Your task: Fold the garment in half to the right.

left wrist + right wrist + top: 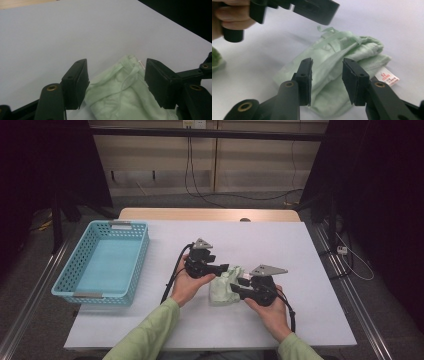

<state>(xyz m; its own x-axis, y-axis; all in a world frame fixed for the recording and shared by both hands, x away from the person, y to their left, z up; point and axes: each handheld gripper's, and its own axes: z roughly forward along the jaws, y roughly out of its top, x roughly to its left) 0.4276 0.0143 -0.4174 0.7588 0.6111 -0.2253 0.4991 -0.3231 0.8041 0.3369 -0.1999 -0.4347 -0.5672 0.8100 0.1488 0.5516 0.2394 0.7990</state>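
Note:
A pale green folded cloth [223,287] lies crumpled on the white table [280,245], between my two hands. My left gripper [223,268] reaches over its far left edge. In the left gripper view the jaws of that gripper [116,80] stand wide apart, with the cloth [120,95] between and below them and no pad pressing on it. My right gripper [238,288] comes at the cloth from the right. Its jaws [327,80] are parted in front of the cloth [332,60], which carries a white tag [387,77]. The left gripper [312,10] hangs over the cloth's far end.
A light blue perforated basket [75,260] stands at the left of the table, with nothing inside. Bare white surface stretches behind and to the right of the cloth. Black cables trail from both grippers toward the table's front edge.

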